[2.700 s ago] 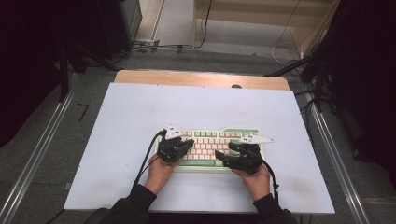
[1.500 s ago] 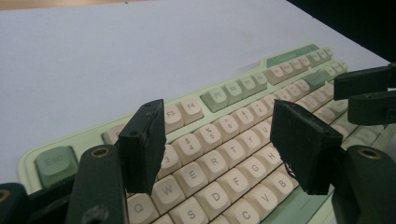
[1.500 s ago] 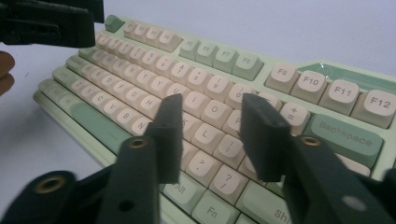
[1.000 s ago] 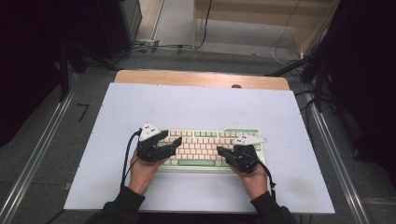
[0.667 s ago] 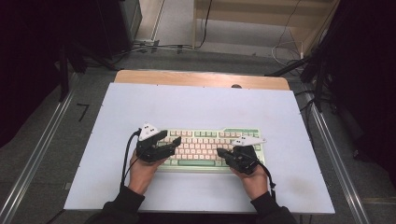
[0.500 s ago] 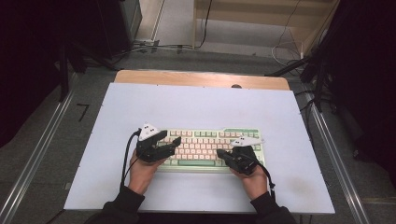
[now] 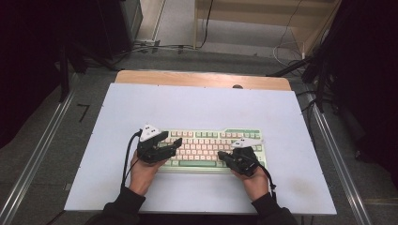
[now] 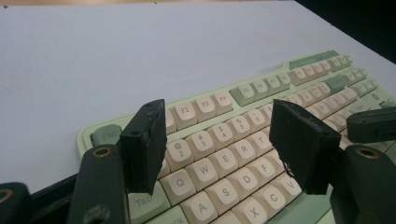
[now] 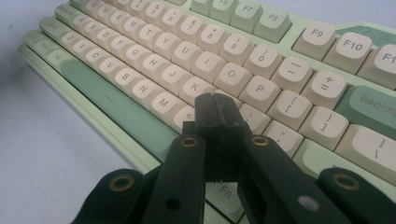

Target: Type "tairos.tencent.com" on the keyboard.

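Since the right gripper (image 9: 218, 109) was pinched shut over the keyboard's (image 9: 140, 60) L key, a straight-down press suited, while the left gripper (image 8: 224, 140) gaped empty above QWER.

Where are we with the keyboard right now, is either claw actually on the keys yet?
Done: both claws are in position over the keyboard. In hand: the right claw is shut, its joined tips down at the keys near L, though actual contact can't be confirmed. The left claw hovers open above the Q-W-E area, with nothing between its jaws. Left: probably the key presses themselves; no key looks pushed down yet.
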Motion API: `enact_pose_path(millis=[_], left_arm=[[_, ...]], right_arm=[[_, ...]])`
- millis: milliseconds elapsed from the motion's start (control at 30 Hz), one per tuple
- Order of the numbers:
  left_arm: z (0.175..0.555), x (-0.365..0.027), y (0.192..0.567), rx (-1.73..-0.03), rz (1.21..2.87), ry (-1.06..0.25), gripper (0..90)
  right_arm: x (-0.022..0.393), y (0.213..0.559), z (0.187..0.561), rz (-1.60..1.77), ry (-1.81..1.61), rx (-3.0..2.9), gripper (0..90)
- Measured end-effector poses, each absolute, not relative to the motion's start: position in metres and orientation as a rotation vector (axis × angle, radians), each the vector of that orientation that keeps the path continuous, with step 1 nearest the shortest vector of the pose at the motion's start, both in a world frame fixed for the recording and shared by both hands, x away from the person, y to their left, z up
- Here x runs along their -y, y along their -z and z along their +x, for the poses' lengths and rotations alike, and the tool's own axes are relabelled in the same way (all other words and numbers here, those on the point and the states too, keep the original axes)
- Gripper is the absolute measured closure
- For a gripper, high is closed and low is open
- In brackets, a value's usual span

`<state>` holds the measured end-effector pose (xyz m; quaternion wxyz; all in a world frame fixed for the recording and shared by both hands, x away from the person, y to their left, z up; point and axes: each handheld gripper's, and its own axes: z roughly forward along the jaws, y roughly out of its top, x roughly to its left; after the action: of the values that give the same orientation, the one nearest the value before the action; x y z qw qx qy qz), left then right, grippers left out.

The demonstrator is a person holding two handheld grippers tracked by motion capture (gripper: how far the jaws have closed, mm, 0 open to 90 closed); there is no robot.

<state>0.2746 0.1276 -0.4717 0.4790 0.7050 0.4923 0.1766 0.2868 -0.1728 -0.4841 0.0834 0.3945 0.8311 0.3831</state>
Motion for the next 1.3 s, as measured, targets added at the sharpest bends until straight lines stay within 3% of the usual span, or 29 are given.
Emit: enact_pose_path(millis=[867, 1100, 1300], left_arm=[[0.274, -0.128, 0.472, -1.202, 1.719, -0.427, 37.5], [0.275, -0.128, 0.472, -1.200, 1.723, -0.428, 37.5], [0.275, -0.128, 0.472, -1.200, 1.723, -0.428, 37.5]], right_arm=[[0.174, 0.485, 0.286, 1.177, -1.176, -2.477, 87.4], [0.180, 0.477, 0.286, 1.193, -1.248, -2.435, 71.0], [0.182, 0.475, 0.288, 1.199, -1.274, -2.424, 48.0]])
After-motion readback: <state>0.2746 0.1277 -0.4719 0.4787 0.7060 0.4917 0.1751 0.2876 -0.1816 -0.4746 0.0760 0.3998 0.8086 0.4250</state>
